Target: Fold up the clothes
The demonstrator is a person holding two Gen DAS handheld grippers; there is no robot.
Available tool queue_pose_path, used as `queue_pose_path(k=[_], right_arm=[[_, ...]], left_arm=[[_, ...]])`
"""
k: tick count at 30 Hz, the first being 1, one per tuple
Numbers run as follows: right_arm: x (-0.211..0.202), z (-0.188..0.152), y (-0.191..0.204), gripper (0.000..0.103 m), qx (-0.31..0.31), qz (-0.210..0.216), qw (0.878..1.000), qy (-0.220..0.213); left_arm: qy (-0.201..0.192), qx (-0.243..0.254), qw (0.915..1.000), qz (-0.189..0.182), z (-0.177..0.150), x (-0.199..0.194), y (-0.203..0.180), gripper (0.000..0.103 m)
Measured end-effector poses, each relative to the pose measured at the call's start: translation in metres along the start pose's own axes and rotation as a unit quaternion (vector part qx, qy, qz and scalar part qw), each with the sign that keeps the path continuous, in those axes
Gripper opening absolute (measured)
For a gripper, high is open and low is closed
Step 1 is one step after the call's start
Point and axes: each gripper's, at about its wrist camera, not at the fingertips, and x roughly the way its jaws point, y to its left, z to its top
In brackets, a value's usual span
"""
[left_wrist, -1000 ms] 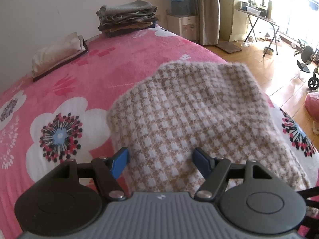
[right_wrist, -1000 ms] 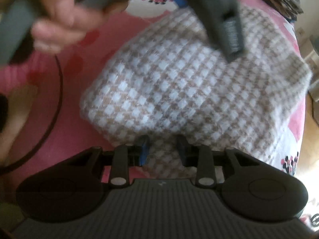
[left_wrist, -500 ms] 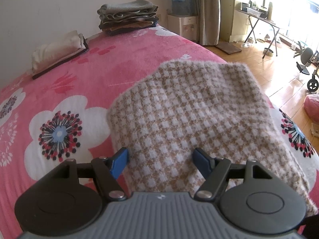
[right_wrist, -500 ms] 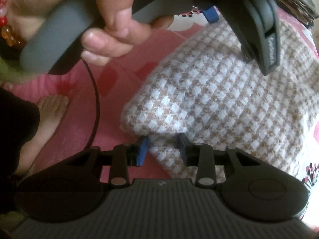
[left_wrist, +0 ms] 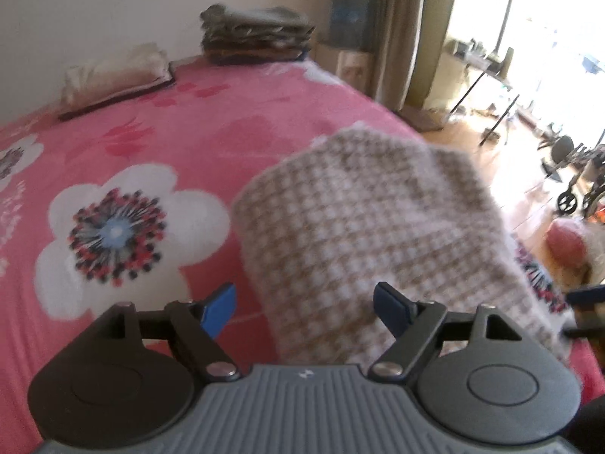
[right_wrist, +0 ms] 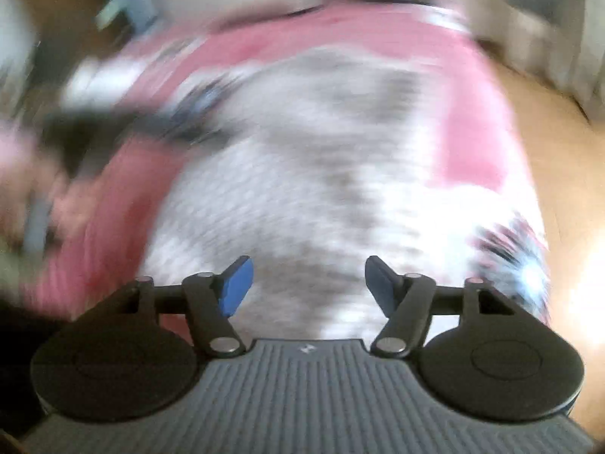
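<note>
Houndstooth knit garment (left_wrist: 370,227) lay in a compact fold on the pink floral bed (left_wrist: 189,140), at twelve o'clock of both claws. Left claw (left_wrist: 304,310) spread, empty; right claw (right_wrist: 304,285) likewise. Best handled by flattening edges squarely.

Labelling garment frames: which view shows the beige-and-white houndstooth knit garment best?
Left wrist view: the beige-and-white houndstooth knit garment shows its check pattern and edges on the pink floral bedspread. Right wrist view shows it only motion-smeared.

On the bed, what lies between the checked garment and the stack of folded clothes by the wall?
Only bare pink floral bedspread separates the checked garment from the stack of folded clothes, shown in the left wrist view.
</note>
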Motion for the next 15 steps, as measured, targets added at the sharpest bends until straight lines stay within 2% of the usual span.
queue_pose_path(k=[2, 4, 8, 10, 12, 15], right_arm=[[-0.009, -0.002, -0.04, 0.067, 0.092, 0.003, 0.996, -0.013], [-0.006, -0.013, -0.065, 0.069, 0.164, 0.026, 0.986, -0.027], [0.012, -0.031, -0.088, 0.074, 0.279, 0.084, 0.956, -0.038], [0.021, -0.035, -0.09, 0.075, 0.304, 0.105, 0.946, -0.042], [0.026, -0.035, -0.091, 0.078, 0.314, 0.12, 0.941, -0.048], [0.033, -0.031, -0.096, 0.079, 0.331, 0.127, 0.933, -0.058]], left_arm=[[0.007, -0.008, 0.9999, 0.002, -0.002, -0.003, 0.001, 0.082], [0.016, -0.019, 0.9997, -0.003, -0.004, -0.007, 0.003, 0.085], [0.038, -0.039, 0.9983, -0.02, -0.014, -0.007, 0.008, 0.086], [0.048, -0.052, 0.997, -0.034, -0.019, -0.006, 0.011, 0.088], [0.056, -0.085, 0.9932, -0.057, -0.025, -0.003, 0.02, 0.089], [0.071, -0.136, 0.9831, -0.101, -0.034, 0.004, 0.036, 0.09]])
